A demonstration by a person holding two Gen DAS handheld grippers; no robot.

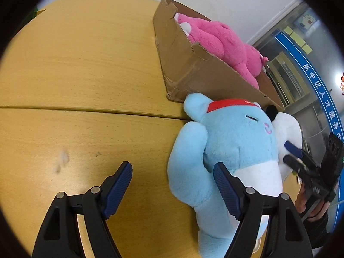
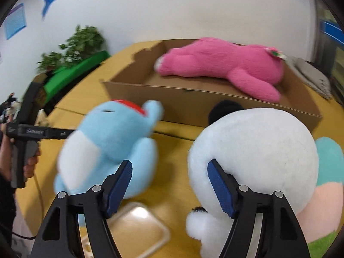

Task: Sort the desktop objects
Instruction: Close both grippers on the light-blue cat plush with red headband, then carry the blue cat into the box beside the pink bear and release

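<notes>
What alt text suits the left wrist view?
An open left claw hovers over a wooden table, its right finger against a light blue plush toy. Behind, a cardboard box holds a pink plush toy.

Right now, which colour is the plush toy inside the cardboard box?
Pink plush toy; the right wrist view shows it best.
</notes>
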